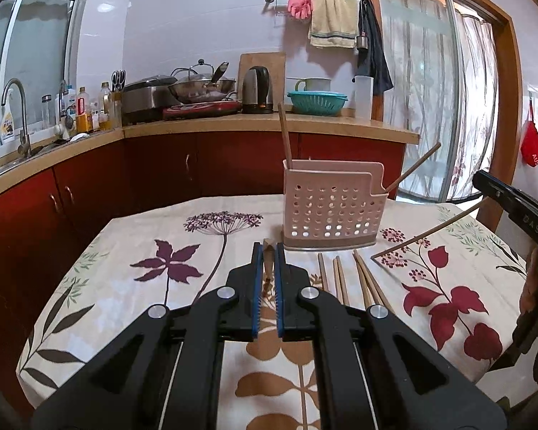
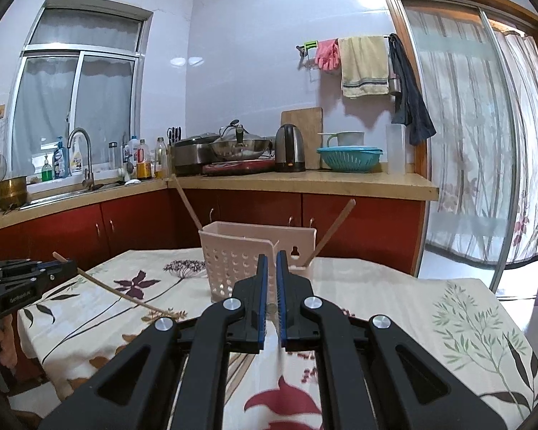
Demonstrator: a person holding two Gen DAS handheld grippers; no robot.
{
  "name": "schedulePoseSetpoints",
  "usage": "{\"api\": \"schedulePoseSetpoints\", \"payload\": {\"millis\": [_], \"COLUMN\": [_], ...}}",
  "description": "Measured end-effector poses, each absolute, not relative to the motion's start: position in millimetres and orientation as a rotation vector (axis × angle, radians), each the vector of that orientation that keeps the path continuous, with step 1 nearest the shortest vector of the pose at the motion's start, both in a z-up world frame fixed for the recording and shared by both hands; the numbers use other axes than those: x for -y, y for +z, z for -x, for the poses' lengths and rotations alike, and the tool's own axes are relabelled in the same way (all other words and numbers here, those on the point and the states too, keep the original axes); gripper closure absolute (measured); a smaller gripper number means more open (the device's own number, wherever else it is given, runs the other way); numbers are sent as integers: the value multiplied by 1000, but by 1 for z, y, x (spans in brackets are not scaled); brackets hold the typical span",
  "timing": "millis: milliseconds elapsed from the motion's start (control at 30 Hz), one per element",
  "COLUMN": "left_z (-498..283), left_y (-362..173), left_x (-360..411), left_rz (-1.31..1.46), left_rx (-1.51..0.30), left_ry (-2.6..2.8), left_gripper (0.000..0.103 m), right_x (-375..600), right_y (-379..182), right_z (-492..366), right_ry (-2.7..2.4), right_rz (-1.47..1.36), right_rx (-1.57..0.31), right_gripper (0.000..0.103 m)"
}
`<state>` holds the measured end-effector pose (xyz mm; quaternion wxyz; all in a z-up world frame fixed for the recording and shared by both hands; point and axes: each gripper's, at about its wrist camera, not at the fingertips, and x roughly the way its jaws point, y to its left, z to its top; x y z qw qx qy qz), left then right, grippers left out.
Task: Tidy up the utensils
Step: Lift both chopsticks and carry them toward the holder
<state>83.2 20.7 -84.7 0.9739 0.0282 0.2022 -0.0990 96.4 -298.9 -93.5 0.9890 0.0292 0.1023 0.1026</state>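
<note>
Fingers of your left gripper (image 1: pixel 268 251) pinch a chopstick (image 1: pixel 268 247), its tip poking out between them just before the holder (image 1: pixel 331 211). Your right gripper (image 2: pixel 272 261) pinches another chopstick (image 1: pixel 426 231), slanting above the worktop (image 1: pixel 125 251). Loose chopsticks (image 1: pixel 358 279) lie beside the holder.

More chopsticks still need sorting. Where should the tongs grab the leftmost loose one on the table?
Take the leftmost chopstick near its middle, from above, jaws across its width. It lies flat on the tablecloth, slightly apart from its neighbours.
</note>
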Motion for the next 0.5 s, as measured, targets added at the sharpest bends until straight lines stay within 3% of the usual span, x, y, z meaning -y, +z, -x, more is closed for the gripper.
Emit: {"api": "schedulePoseSetpoints", "payload": {"millis": [500], "left_z": [-126], "left_y": [-64], "left_x": [-16], "left_rz": [-66], "left_rx": [-391], "left_ry": [-219], "left_gripper": [96], "right_x": [295], "right_y": [-77], "right_z": [-145], "right_ry": [208], "right_rz": [-53], "right_rx": [-174], "right_gripper": [97]}}
